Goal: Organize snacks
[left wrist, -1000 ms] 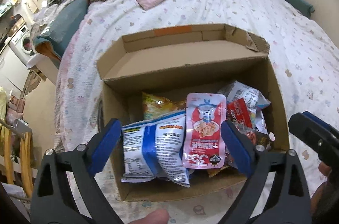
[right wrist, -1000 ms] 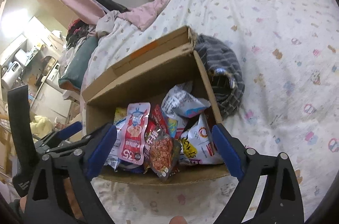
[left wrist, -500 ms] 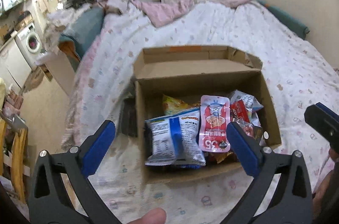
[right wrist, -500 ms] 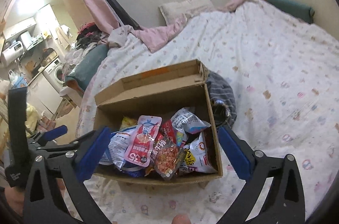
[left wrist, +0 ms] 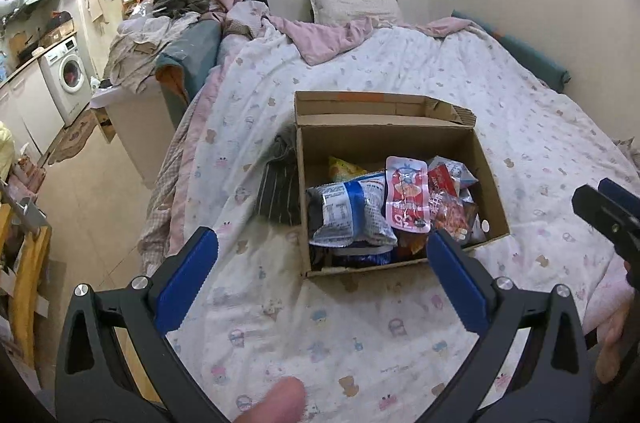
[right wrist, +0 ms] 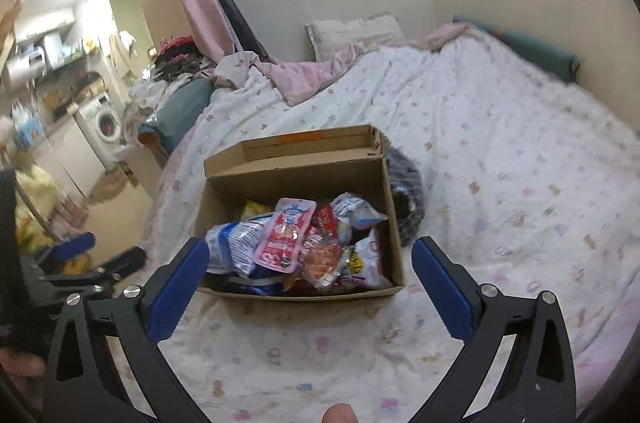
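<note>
On the bed, one open cardboard box is sitting upright on the printed cover, its far flap folded back. Snack packets are lying piled inside it; an exact count is not possible, as they are overlapping. Clearly showing are one blue-and-white bag at the near left, one pink pouch leaning across the middle, one yellow bag toward the back, and one white bag at the near right corner. Several red and clear packets are showing between them. One dark striped cloth is lying on the bed, touching the box's side wall.

Two grippers are showing. The left gripper is hovering before the box's near wall with its jaws spread wide and nothing between them; they have just been opening. The right gripper is likewise standing fully spread and empty, having just been opening, with the box framed beyond its blue pads. One pillow is lying at the head of the bed, and one washing machine is standing in the room beyond.
</note>
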`<state>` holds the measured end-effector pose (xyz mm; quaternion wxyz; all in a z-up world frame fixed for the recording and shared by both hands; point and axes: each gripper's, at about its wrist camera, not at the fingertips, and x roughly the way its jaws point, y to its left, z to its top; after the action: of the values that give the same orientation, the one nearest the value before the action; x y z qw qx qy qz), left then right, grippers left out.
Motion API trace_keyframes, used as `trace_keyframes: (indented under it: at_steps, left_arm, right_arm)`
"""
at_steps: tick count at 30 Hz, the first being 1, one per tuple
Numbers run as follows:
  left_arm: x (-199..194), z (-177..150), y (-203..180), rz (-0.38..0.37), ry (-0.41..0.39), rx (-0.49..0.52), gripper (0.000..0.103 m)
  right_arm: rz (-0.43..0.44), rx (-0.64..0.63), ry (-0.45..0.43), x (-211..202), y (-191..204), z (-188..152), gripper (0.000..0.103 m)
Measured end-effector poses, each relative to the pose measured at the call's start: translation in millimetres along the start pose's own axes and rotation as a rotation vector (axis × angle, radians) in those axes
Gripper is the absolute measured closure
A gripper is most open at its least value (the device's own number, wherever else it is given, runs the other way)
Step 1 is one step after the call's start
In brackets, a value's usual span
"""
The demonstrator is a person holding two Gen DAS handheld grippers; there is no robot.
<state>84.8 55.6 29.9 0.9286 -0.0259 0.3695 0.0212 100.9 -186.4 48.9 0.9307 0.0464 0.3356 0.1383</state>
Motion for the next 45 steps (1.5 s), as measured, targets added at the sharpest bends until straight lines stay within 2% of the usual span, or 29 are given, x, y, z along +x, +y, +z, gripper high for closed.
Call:
trace_keyframes:
  at_steps: [5, 13, 23, 45]
  left_arm:
    - [0, -22, 6, -0.016, 0.01, -0.037, 0.0]
    - [9, -41, 4, 0.01, 0.012, -0.02, 0.0]
    - [20, -42, 6, -0.01, 0.053, -0.043, 0.0]
    - [18, -42, 5, -0.017, 0.029, -0.029, 0.0]
  right_arm:
    - [-0.027, -0.05, -0.003, -1, 7, -21, 0.0]
    - [-0.035, -0.03, 0.068, 25, 4, -53, 0.0]
    - [-0.027, -0.047, 0.068, 31, 11, -56, 0.0]
    - [-0.018, -0.015, 0.063, 35, 5, -53, 0.0]
